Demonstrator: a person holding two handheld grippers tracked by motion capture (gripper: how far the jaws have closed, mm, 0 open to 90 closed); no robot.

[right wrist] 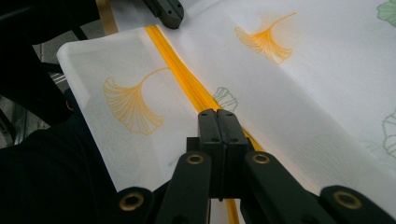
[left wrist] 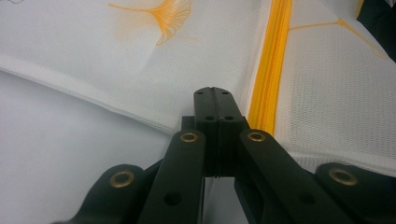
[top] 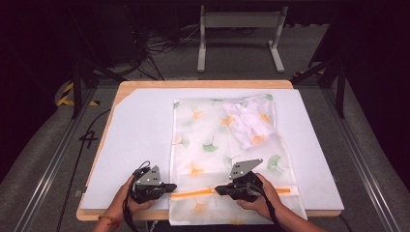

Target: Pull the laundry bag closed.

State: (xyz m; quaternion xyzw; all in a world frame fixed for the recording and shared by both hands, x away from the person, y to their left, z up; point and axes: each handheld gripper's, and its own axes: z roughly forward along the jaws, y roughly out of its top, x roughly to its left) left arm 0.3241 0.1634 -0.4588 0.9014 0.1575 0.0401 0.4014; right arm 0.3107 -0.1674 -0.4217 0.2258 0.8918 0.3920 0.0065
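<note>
A white mesh bag printed with orange and green leaves lies flat on the white board. A crumpled white garment sits inside it at the far right. An orange zipper runs across the bag's near end. My left gripper is shut, tips resting at the bag's left edge beside the zipper. My right gripper is shut too, lying right on the zipper near its middle. Whether either pinches anything, I cannot tell. The left gripper's tip shows farther along the zipper in the right gripper view.
The board rests on a wooden table. The bag's near end hangs over the table's front edge. Bare board lies to the left and right of the bag. A metal stand and cables are on the floor beyond.
</note>
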